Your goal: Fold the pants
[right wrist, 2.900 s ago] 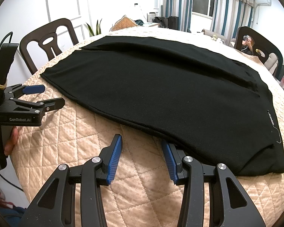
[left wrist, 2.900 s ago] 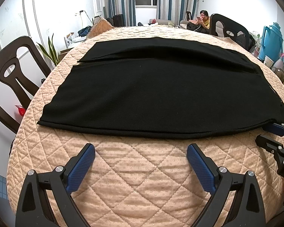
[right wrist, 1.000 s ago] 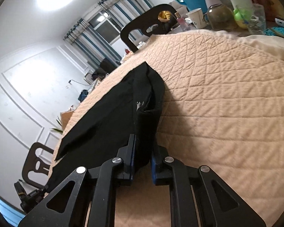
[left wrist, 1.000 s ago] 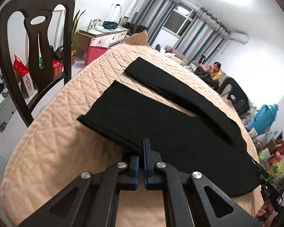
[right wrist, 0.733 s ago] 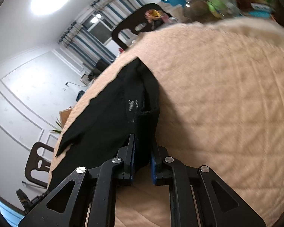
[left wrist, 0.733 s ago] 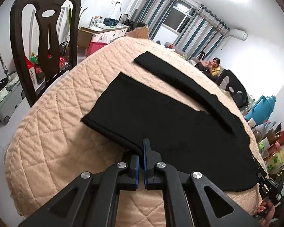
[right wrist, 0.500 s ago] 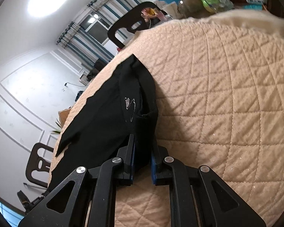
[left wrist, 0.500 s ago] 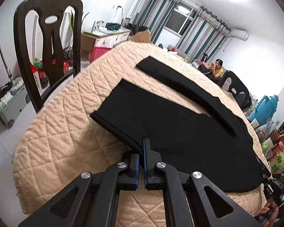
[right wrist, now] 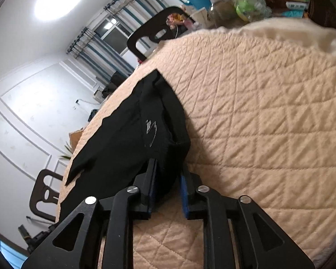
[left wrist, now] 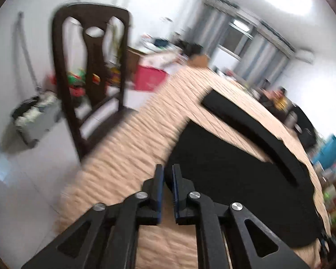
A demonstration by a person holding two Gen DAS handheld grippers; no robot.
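Pants (left wrist: 230,174): black, flat on the quilted table cover (left wrist: 132,157), long axis running lengthwise along the table, cuffs at the left end, waist at the right. Left gripper (left wrist: 166,174): jaws have just been opening, now a narrow gap; the near cuff corner lies just beyond the tips, no cloth visibly pinched, whereas half a second ago it was clamped. Right gripper (right wrist: 166,168): jaws have just been opening; the waistband corner (right wrist: 174,157) sits loosely between the blue pads, no longer squeezed.
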